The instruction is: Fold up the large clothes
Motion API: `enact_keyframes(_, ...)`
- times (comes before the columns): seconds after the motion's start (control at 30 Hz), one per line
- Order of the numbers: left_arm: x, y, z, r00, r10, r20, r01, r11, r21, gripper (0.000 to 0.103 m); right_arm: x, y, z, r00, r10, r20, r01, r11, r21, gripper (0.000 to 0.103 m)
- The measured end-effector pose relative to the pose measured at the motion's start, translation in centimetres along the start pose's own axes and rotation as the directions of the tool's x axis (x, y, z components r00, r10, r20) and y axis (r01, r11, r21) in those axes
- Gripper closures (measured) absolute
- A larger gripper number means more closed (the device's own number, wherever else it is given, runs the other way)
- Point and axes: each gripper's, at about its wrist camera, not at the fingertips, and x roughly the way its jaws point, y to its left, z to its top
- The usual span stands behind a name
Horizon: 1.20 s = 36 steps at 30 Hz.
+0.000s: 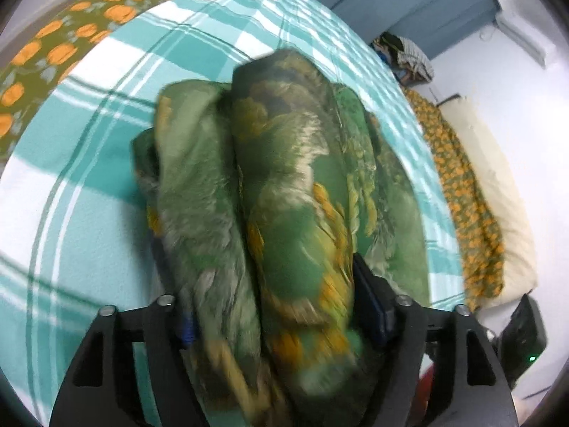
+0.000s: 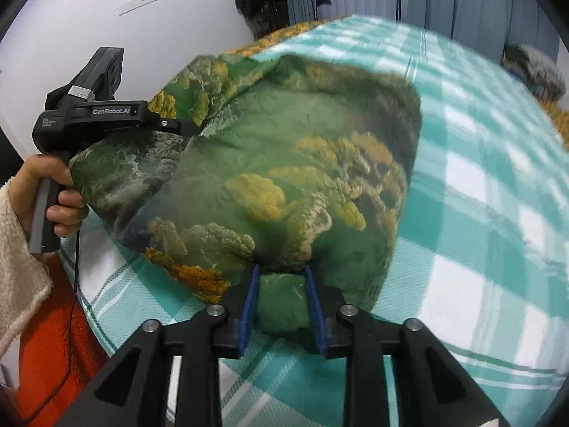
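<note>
Left wrist view: the left claw (image 1: 274, 323) fills the bottom of the frame, its black arms spread wide. A thick, bunched roll of the green and yellow garment (image 1: 270, 192) lies between the blue pads (image 1: 370, 306), running from the bottom centre up to the middle of the frame. The right pad is against the cloth; the left pad is mostly hidden under the fabric, so I cannot tell whether the claw is pressing on the roll or merely standing around it. The garment rests on a bed covered by a teal and white checked blanket (image 1: 89, 163). A sheet with orange flowers (image 1: 60, 46) shows at the upper left and again along the right edge, beside a cream pillow (image 1: 498, 192).

Right wrist view: the right claw (image 2: 281, 306) sits at bottom centre, its jaws narrowly apart, with a fold of the garment (image 2: 284, 178) pinched between the blue pads (image 2: 249, 306). The rest of the cloth billows up and away across the middle of the frame, above the checked blanket (image 2: 480, 231). At the left edge a hand (image 2: 53, 192) in a fleecy cream sleeve (image 2: 17, 267) holds the left claw's handle (image 2: 46, 213); that claw's tip disappears into the garment's upper left part, so its opening cannot be seen here.
</note>
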Motion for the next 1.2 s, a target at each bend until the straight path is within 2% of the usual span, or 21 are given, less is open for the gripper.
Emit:
enact_keyframes(0.13, -4.6, 1.0, -1.1, 0.997, -0.032, 0.076, 0.033, 0.999, -0.008, 0.021, -2.8, 0.9, 1.6, 0.996, 0.014, 0.087, -0.013, 1.0, -0.017, 0.07)
enact_keyframes(0.23, -7.2, 2.9, -1.8, 0.991, 0.002, 0.131, 0.001, 1.0, -0.024, 0.018, -3.6, 2.1, 3.8, 0.989, 0.064, 0.131, -0.061, 0.998, -0.024, 0.07)
enact_keyframes(0.33, -7.8, 4.3, -2.2, 0.989, 0.033, 0.143, -0.026, 0.998, -0.05, 0.018, -2.8, 3.8, 5.7, 0.983, 0.111, 0.149, -0.107, 0.994, -0.034, 0.07)
enact_keyframes(0.4, -7.6, 5.4, -2.5, 0.989, 0.03, 0.147, -0.018, 0.996, -0.083, 0.018, -1.8, 5.4, 6.7, 0.974, 0.152, 0.166, -0.146, 0.988, -0.047, 0.07)
enact_keyframes(0.47, -7.3, 6.5, -2.6, 0.988, 0.004, 0.156, 0.014, 0.994, -0.113, 0.018, 0.6, 6.9, 7.5, 0.972, 0.194, 0.132, -0.187, 0.981, -0.059, 0.07)
enact_keyframes(0.53, -6.5, 7.3, -2.4, 0.987, -0.034, 0.158, 0.056, 0.989, -0.137, 0.018, 4.0, 8.5, 7.4, 0.977, 0.21, 0.048, -0.207, 0.976, -0.062, 0.07)
enact_keyframes(0.63, -5.1, 7.3, -1.6, 0.986, -0.103, 0.131, 0.123, 0.98, -0.156, 0.016, 7.8, 10.2, 6.3, 0.988, 0.15, -0.031, -0.153, 0.982, -0.115, 0.069)
enact_keyframes(0.73, -2.6, 6.7, -0.8, 0.987, -0.145, 0.065, 0.153, 0.976, -0.154, 0.015, 8.6, 11.3, 5.5, 0.996, 0.093, -0.008, -0.093, 0.981, -0.171, 0.069)
enact_keyframes(0.87, 0.8, 5.7, 0.1, 0.997, -0.074, -0.021, 0.071, 0.991, -0.114, 0.014, 8.3, 11.6, 5.4, 0.997, 0.08, -0.005, -0.079, 0.98, -0.18, 0.069)
enact_keyframes(0.97, 2.6, 5.4, 0.5, 0.994, -0.092, -0.053, 0.085, 0.988, -0.129, 0.009, 8.2, 11.5, 5.1, 0.996, 0.084, 0.004, -0.082, 0.982, -0.172, 0.069)
enact_keyframes(1.07, 4.4, 4.4, 1.0, 0.993, -0.061, -0.101, 0.052, 0.994, -0.094, 0.0, 7.9, 11.3, 4.8, 0.996, 0.086, 0.024, -0.081, 0.983, -0.167, 0.069)
enact_keyframes(1.13, 5.3, 3.9, 1.4, 0.992, -0.028, -0.127, 0.023, 0.999, -0.045, 0.0, 7.4, 11.2, 4.6, 0.995, 0.095, 0.036, -0.088, 0.984, -0.156, 0.069)
enact_keyframes(1.2, 5.6, 4.3, 1.7, 0.99, -0.033, -0.138, 0.027, 0.998, -0.05, 0.001, 6.3, 10.4, 4.3, 0.993, 0.116, 0.037, -0.111, 0.987, -0.12, 0.07)
